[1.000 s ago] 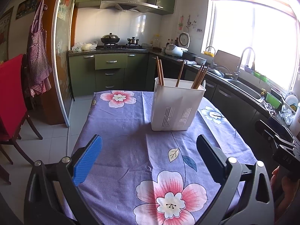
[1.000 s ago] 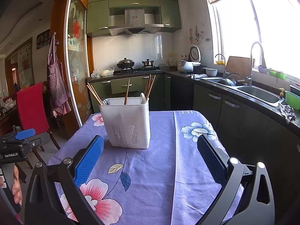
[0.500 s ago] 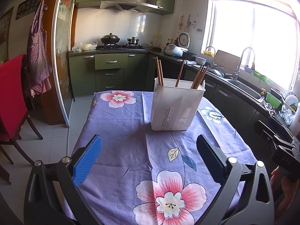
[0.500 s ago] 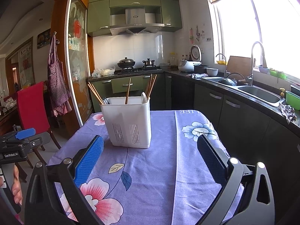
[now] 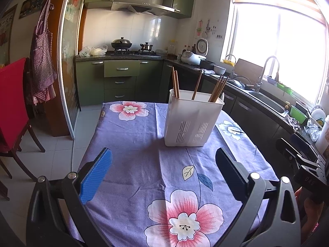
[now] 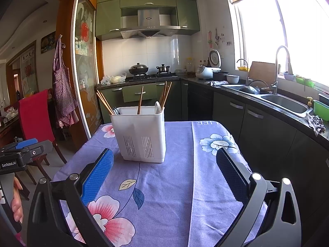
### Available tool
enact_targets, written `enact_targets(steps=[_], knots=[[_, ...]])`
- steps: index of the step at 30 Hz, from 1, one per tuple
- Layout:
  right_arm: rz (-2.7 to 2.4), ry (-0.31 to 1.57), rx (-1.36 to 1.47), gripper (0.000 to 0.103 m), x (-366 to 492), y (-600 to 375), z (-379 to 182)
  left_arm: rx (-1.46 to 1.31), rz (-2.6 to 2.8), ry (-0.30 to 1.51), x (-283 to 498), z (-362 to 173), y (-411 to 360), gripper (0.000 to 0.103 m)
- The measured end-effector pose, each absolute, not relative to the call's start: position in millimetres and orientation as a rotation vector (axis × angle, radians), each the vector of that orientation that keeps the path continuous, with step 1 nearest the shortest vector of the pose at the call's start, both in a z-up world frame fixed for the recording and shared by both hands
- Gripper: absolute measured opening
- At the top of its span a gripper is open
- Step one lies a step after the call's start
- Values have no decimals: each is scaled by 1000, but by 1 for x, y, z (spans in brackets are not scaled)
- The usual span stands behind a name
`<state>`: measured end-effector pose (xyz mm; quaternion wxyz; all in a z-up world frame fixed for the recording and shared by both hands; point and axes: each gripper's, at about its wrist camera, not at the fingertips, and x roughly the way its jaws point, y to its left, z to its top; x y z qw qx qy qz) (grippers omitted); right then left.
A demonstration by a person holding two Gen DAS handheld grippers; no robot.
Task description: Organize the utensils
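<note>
A white slotted utensil holder (image 5: 193,119) stands upright on the purple flowered tablecloth (image 5: 144,164); it also shows in the right wrist view (image 6: 141,133). Several wooden chopsticks (image 5: 218,86) stick up from its compartments, and a white spoon (image 6: 158,108) and dark utensils (image 6: 116,110) show in the right wrist view. My left gripper (image 5: 164,175) is open and empty, held above the near part of the table. My right gripper (image 6: 164,177) is open and empty, also short of the holder.
A red chair (image 5: 12,103) stands left of the table. Green kitchen cabinets (image 5: 121,80) and a stove are behind it. A counter with a sink (image 6: 285,103) runs along the right under a bright window. The other hand-held gripper shows at each view's edge (image 5: 304,160) (image 6: 18,154).
Both views have drifted very slightly; the holder and utensils have not moved and both grippers stay open.
</note>
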<state>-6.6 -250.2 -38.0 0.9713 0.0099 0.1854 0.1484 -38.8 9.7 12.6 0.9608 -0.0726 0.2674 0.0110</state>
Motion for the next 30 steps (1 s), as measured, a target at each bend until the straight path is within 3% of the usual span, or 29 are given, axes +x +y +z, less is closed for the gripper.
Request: enact_targets(steps=[30], knots=[[298,393,9,98,-1,-247,-43,-121,47,538,-37,14,9,96]])
